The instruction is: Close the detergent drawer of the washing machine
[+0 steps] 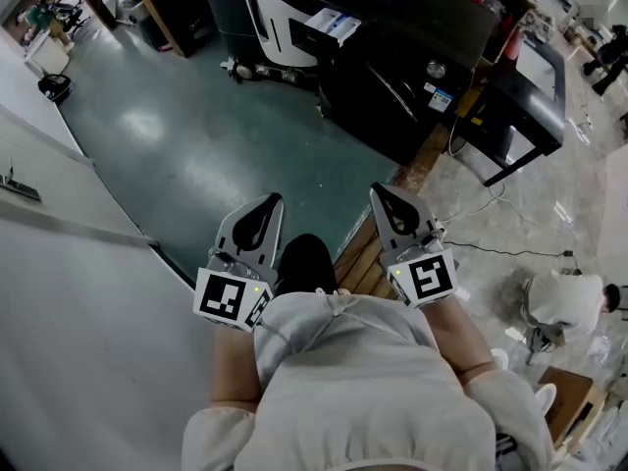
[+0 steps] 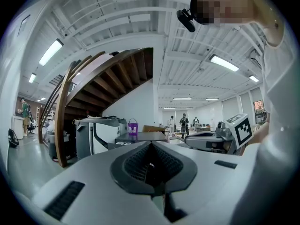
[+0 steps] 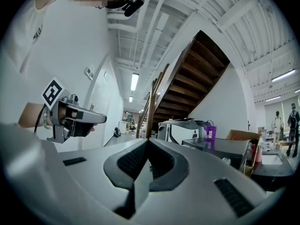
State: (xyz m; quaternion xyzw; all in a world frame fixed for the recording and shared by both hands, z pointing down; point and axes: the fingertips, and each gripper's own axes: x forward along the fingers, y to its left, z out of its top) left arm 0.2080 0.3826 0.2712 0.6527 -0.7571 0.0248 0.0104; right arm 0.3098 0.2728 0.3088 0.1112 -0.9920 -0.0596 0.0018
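Observation:
A black washing machine (image 1: pixel 412 67) stands far ahead across the green floor. A pale drawer (image 1: pixel 330 26) juts open from its left end. Both grippers are held close to the person's chest, well short of the machine. My left gripper (image 1: pixel 270 202) points forward with its jaws pressed together and nothing between them. My right gripper (image 1: pixel 383 192) is beside it, also shut and empty. In the left gripper view the shut left gripper (image 2: pixel 151 144) aims toward the machine (image 2: pixel 140 137). In the right gripper view the right gripper (image 3: pixel 148 140) points left of the machine (image 3: pixel 220 146).
A white and black machine (image 1: pixel 280 8) stands left of the washer. A purple bucket (image 2: pixel 133 125) sits on the washer's top. A black desk (image 1: pixel 525 106) is at the right, with cables (image 1: pixel 491 248) on the floor. A wooden staircase (image 3: pixel 192 83) rises overhead. A white wall (image 1: pixel 59 263) runs along the left.

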